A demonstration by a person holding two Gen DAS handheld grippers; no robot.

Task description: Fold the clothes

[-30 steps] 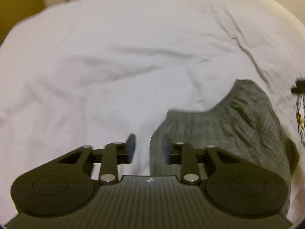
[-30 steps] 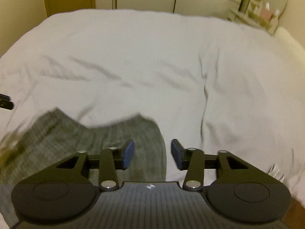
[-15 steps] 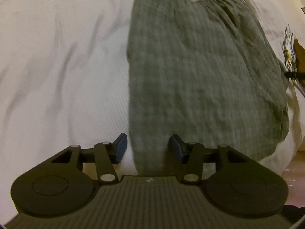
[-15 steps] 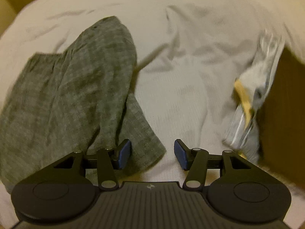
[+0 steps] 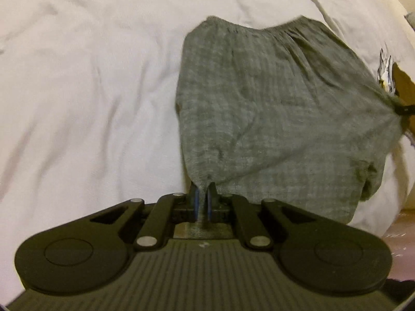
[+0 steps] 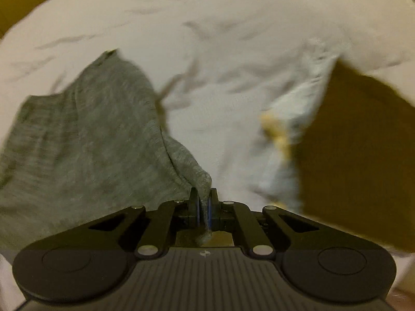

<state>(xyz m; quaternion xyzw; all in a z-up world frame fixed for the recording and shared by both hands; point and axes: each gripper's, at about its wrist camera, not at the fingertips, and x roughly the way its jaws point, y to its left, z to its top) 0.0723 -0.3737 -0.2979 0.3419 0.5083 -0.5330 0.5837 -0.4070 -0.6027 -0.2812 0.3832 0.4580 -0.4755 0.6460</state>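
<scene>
- Lying across the white bed sheet [image 5: 85,83], the grey checked shorts [image 5: 272,108] are spreading out ahead of both grippers, with the gathered waistband [image 5: 262,27] forming the far edge and the hem edge sitting nearest the cameras.
- Stretching between the 2 held corners, the near hem is running left to right, so the garment's long axis is pointing away from the jaws toward the waistband; a fold, in my judgement, is calling for both corners travelling forward together over the cloth.
- Sitting beside the shorts on the right is a blurred brown and pale item [image 6: 345,140], too smeared to identify, and it is lying close to the right arm's path.
- Gripping the left hem corner, the left gripper [image 5: 203,202] is showing its jaws pressed together on a pinch of grey fabric.
- Gripping the opposite hem corner, the right gripper [image 6: 203,204] is likewise showing its jaws closed on a bunched tip of the shorts, which appears in the left wrist view as taut cloth drawn toward the right edge.
- Standing equally near, neither arm is holding an advantage, since each already has its own corner.
</scene>
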